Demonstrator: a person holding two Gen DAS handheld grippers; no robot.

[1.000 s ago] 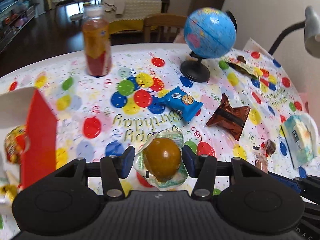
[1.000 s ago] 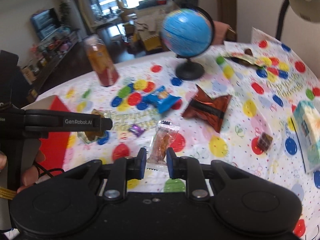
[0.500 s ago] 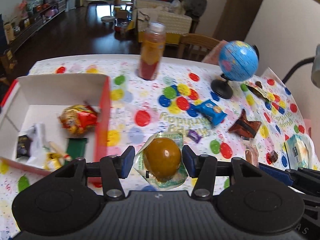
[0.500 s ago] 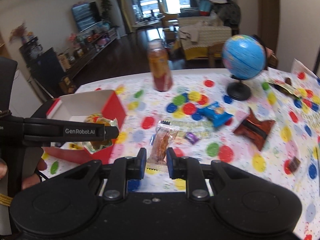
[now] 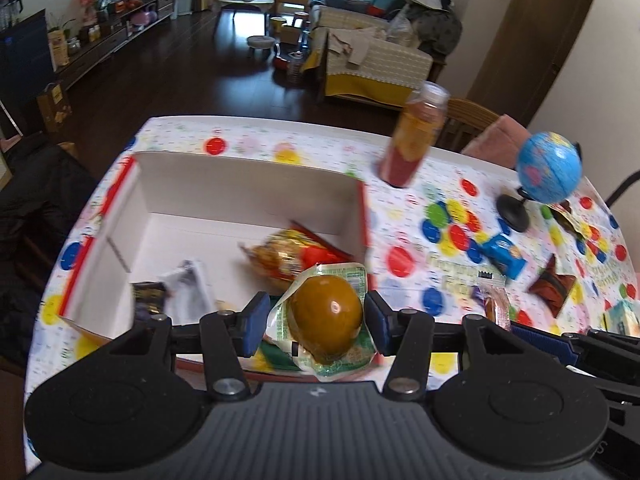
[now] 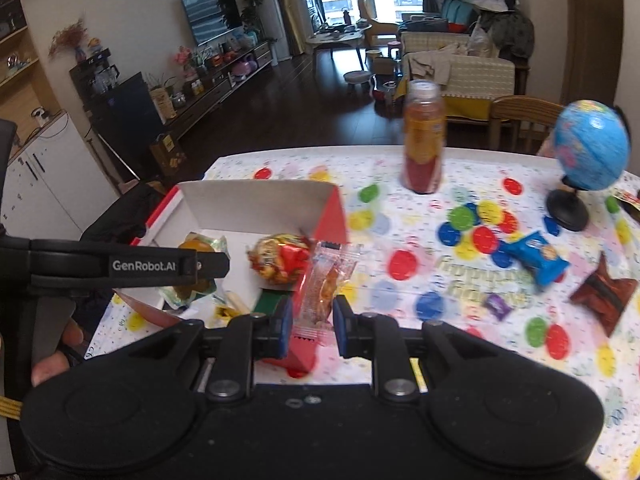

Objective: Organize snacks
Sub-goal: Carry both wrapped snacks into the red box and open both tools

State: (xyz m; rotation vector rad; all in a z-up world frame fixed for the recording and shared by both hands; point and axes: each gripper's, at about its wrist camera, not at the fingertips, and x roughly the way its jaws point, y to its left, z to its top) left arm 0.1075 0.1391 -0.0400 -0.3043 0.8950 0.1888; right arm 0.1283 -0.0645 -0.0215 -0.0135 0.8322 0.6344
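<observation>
Moved: both grippers swung over to the red-and-white box [image 5: 248, 188] vs 1 s ago, when they sat over the open surface [image 6: 460, 344].
Left gripper [image 5: 316, 322]: fingers clamped on sealed egg pack [image 5: 326, 318], over box's near-right corner.
Right gripper [image 6: 310, 322]: fingers pinch clear snack sachet [image 6: 322, 286] by bottom seal, at box's right wall.
Handling: egg pack light, slick film, firm round core, prob crushable; hold across widest part. Sachet limp; grip seal edge.

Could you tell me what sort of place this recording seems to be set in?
Most likely a home living and dining room: a table with a birthday tablecloth, a sofa and a TV behind it, and a wooden dining chair.
</observation>
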